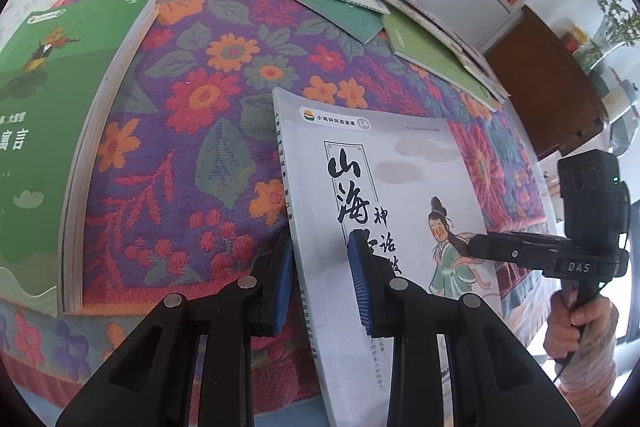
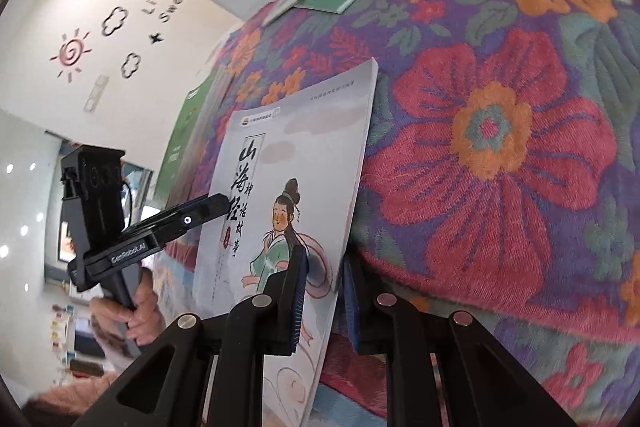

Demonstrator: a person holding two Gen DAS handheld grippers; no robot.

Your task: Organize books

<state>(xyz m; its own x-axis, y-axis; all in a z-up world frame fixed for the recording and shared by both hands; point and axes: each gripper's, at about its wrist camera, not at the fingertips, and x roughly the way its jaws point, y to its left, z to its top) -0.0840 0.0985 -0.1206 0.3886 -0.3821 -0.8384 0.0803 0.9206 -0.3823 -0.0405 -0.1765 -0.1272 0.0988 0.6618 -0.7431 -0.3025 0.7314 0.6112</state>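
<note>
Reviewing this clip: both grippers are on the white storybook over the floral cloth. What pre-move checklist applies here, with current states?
1. Left gripper straddles the white storybook at its spine edge: ok.
2. Right gripper straddles the opposite edge: ok.
3. Fingers firmly clamped on both sides: cannot tell; the left pads show a gap.
4. Book lifted off the floral cloth: cannot tell.
5. Green book lies apart to the left, not touching the storybook: ok.
6. Scattered books at the far edge remain unsorted: not ok.
</note>
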